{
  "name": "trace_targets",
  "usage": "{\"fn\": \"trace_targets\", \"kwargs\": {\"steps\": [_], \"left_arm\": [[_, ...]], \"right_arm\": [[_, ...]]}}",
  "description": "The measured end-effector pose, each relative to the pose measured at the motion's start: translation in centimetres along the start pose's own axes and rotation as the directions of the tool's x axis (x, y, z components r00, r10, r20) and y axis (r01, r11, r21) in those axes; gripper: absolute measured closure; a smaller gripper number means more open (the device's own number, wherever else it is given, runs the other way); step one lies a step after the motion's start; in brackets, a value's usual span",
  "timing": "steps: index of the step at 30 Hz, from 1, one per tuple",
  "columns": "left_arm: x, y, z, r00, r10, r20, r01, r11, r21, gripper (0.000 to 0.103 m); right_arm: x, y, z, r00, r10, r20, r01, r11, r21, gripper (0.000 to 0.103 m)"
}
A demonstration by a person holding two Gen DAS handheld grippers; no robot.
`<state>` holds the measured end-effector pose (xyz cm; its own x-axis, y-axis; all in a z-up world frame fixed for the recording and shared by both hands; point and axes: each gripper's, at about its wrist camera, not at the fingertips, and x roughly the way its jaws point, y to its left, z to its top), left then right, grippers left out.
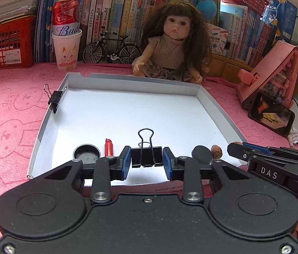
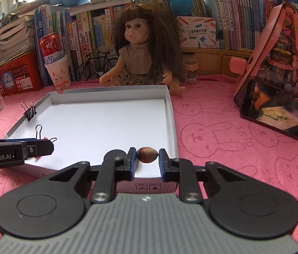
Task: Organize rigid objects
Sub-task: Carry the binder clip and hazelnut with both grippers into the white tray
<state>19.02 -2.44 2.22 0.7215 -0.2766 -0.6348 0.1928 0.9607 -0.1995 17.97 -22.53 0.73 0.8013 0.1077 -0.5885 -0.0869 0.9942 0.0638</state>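
from the left wrist: left gripper (image 1: 146, 160) clamped across a black metal binder clip with wire handles (image 1: 146, 155), held over the near edge of the shallow white cardboard tray (image 1: 216, 103), likely for setting down beside the red lipstick tube (image 1: 109, 147) and round black lid (image 1: 201, 153) already inside; from the right wrist: right gripper (image 2: 147, 158) pinching a small brown oval nut (image 2: 147, 154) end to end, poised above the tray's near right corner, presumably to drop it in
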Motion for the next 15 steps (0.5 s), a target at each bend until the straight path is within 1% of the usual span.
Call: {"fn": "trace_targets", "kwargs": {"steps": [4, 7, 10, 15], "left_arm": [[1.2, 0.1, 0.0, 0.999, 0.008, -0.032, -0.008, 1.000, -0.010, 0.073], [1.9, 0.2, 0.0, 0.999, 0.015, -0.048, -0.016, 1.000, -0.014, 0.073], [2.2, 0.4, 0.0, 0.999, 0.024, -0.048, -0.024, 1.000, -0.014, 0.073], [2.2, 0.4, 0.1, 0.998, 0.035, -0.045, -0.036, 0.999, -0.011, 0.073]], "right_arm": [[0.8, -0.1, 0.4, 1.000, 0.002, -0.026, -0.002, 1.000, 0.011, 0.076], [1.4, -0.5, 0.7, 0.999, 0.012, -0.049, -0.010, 0.999, 0.045, 0.076], [1.9, -1.1, 0.9, 0.997, 0.022, -0.071, -0.016, 0.997, 0.082, 0.076], [2.3, -1.3, 0.9, 0.996, 0.033, -0.081, -0.025, 0.995, 0.099, 0.076]]}}
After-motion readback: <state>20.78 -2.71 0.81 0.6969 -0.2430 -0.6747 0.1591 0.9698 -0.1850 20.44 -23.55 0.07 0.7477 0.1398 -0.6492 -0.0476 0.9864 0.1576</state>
